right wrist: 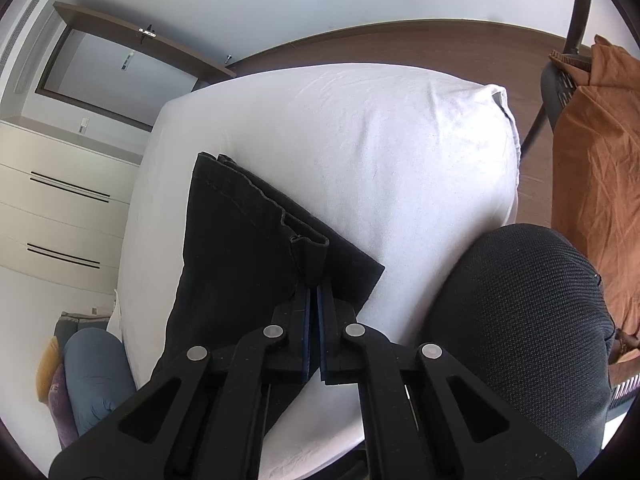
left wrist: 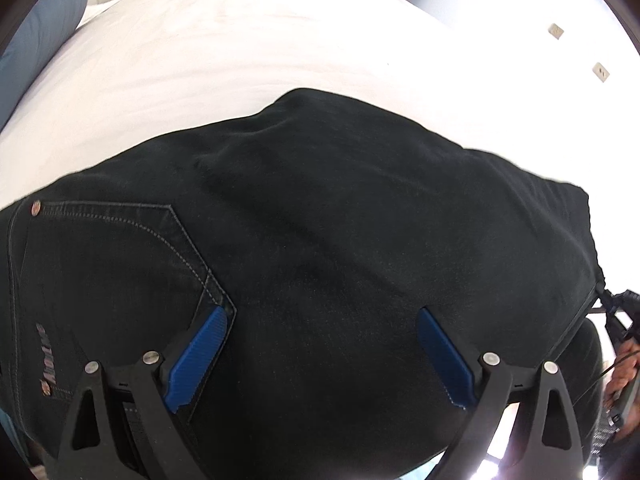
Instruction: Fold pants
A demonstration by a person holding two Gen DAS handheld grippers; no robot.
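Note:
Black denim pants point(left wrist: 340, 220) lie on a white bed point(left wrist: 220, 40) and fill most of the left wrist view, with a stitched back pocket point(left wrist: 120, 260) at the left. My left gripper point(left wrist: 320, 320) is open, its blue fingers point(left wrist: 200, 356) spread wide just above the cloth, holding nothing. In the right wrist view the pants point(right wrist: 240, 248) lie folded lengthwise on the bed point(right wrist: 380, 140). My right gripper point(right wrist: 314, 288) is shut on the hem end of the pants and lifts a fold of cloth.
A blue pillow point(left wrist: 44, 28) lies at the bed's left side. A black mesh chair point(right wrist: 520, 308) stands close at the right, with orange cloth point(right wrist: 592, 160) behind it. White drawers point(right wrist: 60, 208) stand beyond the bed's left edge. A hand holding the other gripper point(left wrist: 620, 360) shows at the right.

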